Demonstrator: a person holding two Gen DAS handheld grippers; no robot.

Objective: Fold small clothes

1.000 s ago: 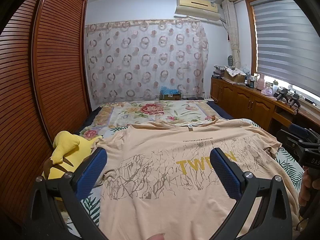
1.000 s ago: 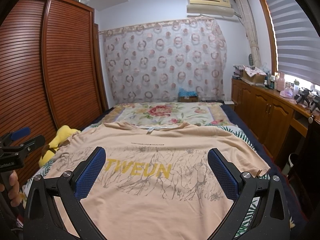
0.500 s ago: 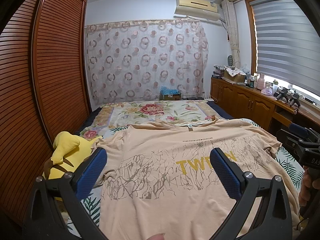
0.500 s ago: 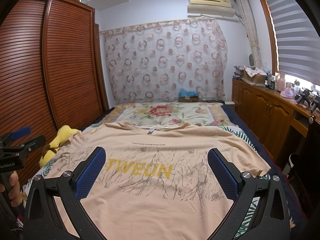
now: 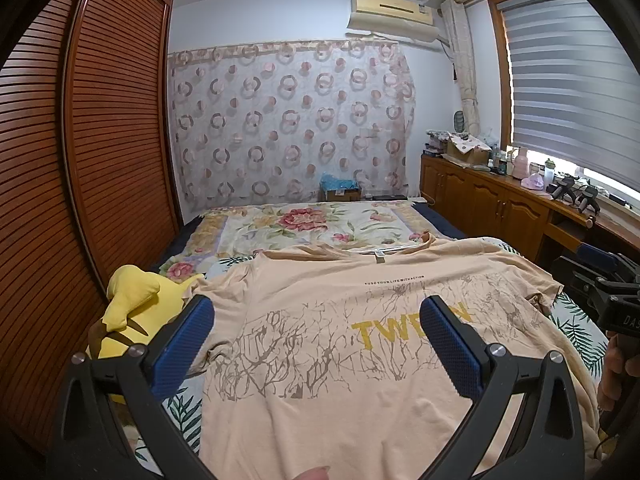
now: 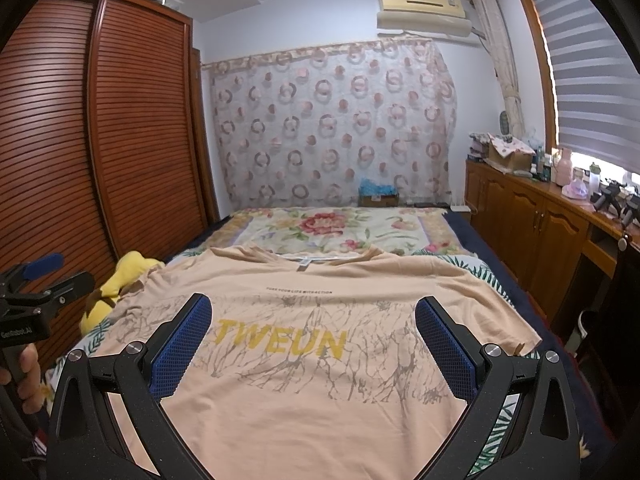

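Observation:
A peach T-shirt [image 5: 340,380] [image 6: 304,392] with yellow "TWEUN" lettering and a brown branch print lies spread flat, front up, on the bed, collar toward the far end. My left gripper [image 5: 316,336] hovers open above the shirt's left half, nothing between its blue pads. My right gripper [image 6: 314,330] is also open, held above the shirt's middle and right half. Each gripper shows at the edge of the other's view, held by a hand.
A yellow plush toy [image 5: 136,316] [image 6: 116,284] lies at the bed's left edge beside the shirt's sleeve. A floral blanket [image 5: 304,228] covers the far bed. Slatted wardrobe doors [image 5: 80,168] stand left; a wooden cabinet [image 6: 532,220] with clutter runs along the right.

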